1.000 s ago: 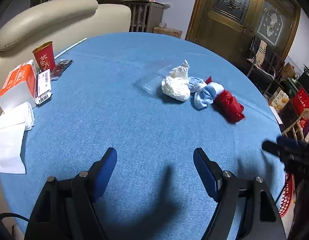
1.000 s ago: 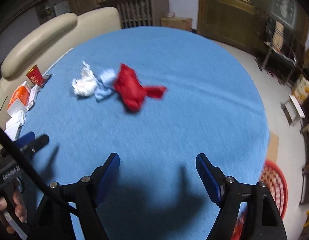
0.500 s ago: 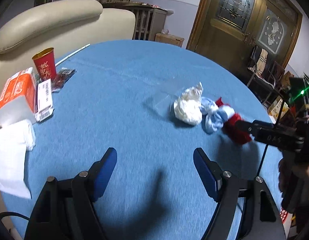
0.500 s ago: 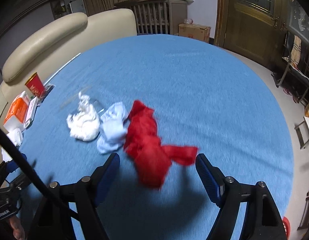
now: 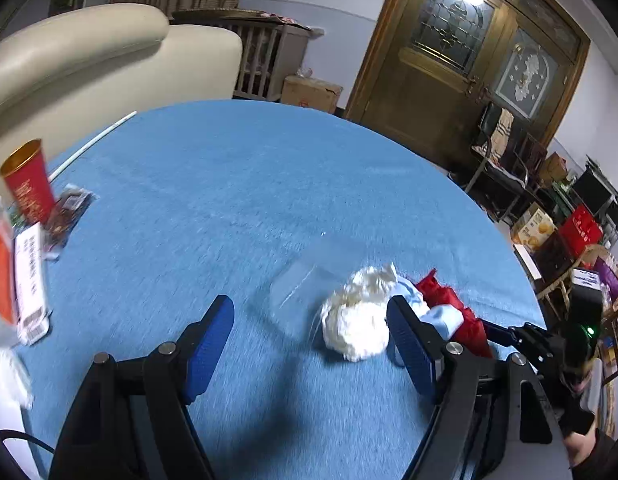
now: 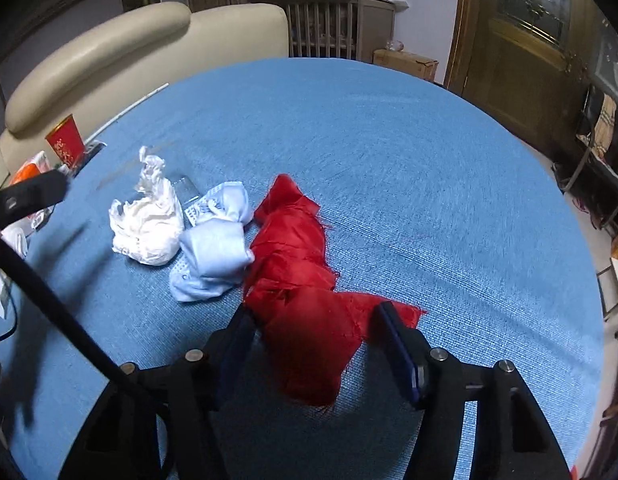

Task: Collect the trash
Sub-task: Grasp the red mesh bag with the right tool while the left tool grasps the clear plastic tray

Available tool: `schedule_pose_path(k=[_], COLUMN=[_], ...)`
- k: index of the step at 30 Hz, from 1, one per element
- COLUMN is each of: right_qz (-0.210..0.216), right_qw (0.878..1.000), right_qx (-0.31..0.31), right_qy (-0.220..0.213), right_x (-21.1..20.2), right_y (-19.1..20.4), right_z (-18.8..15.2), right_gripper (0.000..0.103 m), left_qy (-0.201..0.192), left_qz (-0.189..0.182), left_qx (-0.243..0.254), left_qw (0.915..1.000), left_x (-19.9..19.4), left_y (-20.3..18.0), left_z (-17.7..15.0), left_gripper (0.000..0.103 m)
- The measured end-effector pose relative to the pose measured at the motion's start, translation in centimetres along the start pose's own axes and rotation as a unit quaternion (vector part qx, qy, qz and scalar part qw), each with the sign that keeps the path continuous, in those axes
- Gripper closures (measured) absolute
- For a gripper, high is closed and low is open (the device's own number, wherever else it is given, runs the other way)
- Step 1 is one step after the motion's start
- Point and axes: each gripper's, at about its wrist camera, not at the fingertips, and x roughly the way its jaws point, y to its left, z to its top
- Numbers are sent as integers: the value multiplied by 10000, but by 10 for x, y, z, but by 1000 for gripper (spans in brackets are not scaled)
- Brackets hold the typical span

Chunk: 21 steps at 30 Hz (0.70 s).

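Three pieces of trash lie in a row on the blue round table (image 6: 409, 160): a crumpled white wad (image 6: 147, 224), a light blue wad (image 6: 215, 246) and a crumpled red cloth (image 6: 305, 304). A clear plastic piece (image 5: 299, 294) lies beside the white wad (image 5: 359, 322). My right gripper (image 6: 315, 334) is open with the red cloth between its fingers. My left gripper (image 5: 309, 338) is open and empty, with the white wad just inside its right finger. The red cloth (image 5: 455, 312) and the light blue wad (image 5: 443, 316) show partly behind that finger.
At the table's left edge stand a red paper cup (image 5: 27, 186), an orange and white tissue pack (image 5: 1, 268), a wrapper (image 5: 67, 216) and white tissues (image 5: 7, 368). A beige sofa (image 5: 89, 56) is behind. Boxes and chairs (image 5: 549, 216) crowd the right.
Both grippers have moved forward towards the trash. The right gripper's fingers now straddle the red cloth, and the left gripper has come up to the white wad.
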Motion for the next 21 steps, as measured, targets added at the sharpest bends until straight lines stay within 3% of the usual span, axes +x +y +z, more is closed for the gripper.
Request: schedule_pose_path(k=[7,8,10,12,15,17,21], right_qz=[255,288,396,447,416,498,617], right_qw=[9995,9994,9989,9985,9983,9974,9955], right_qx=[-112,-71,107,221,349,478,699], right_qy=[-177,-190,-207,-215,-228,-188,-150], right_x=[-2,-5,-9,-13,-15,-18,-23], right_y=[-2,-5,-13,-19,-24,-30,-38], right_z=[-9,-10,-14,-14,-14,-15,-19], right_gripper=[30,30,30,32,46,68,74], left_qy=[185,217,353,349,298,238,79], left_qz=[-229,-314,-362,-448,-301,-246,26], left_qx=[50,70,-13,-151,4,31,55], left_qw=[9996,9992,9987,9983,9991,9994,10000], left_x=[26,29,36,37,32,27,8], left_y=[8,8,11,16,11,11,13], left_z=[10,10,10,9,6,3,-4], left_gripper=[25,28,51,52,53,53,53])
